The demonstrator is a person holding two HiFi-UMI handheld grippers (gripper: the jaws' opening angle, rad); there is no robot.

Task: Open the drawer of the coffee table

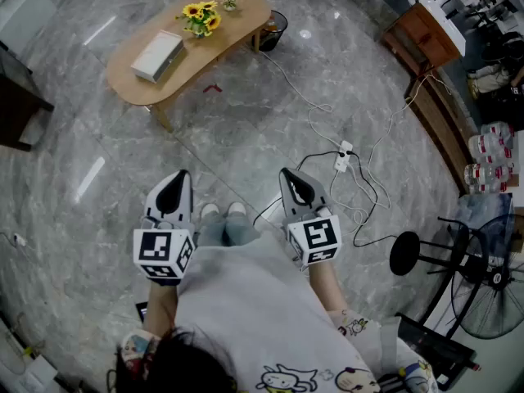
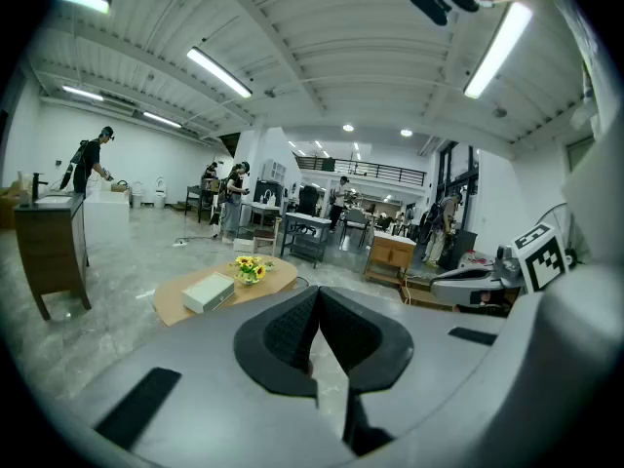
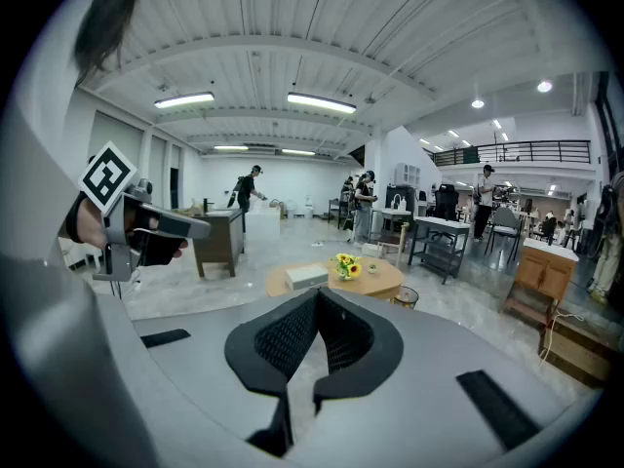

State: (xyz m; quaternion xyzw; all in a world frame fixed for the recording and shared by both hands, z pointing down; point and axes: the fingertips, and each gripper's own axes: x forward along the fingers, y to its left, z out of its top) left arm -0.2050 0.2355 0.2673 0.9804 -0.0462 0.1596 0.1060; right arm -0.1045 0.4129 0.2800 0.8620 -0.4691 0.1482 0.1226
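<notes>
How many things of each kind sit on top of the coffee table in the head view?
white box: 1
sunflower bunch: 1
small greenish item beside the flowers, too small to identify: 1
Total on the coffee table: 3

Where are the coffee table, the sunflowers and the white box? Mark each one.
coffee table [image 1: 244, 18], head view, bare wooden top.
sunflowers [image 1: 202, 16], head view, yellow blooms.
white box [image 1: 158, 56], head view, top face.
</notes>
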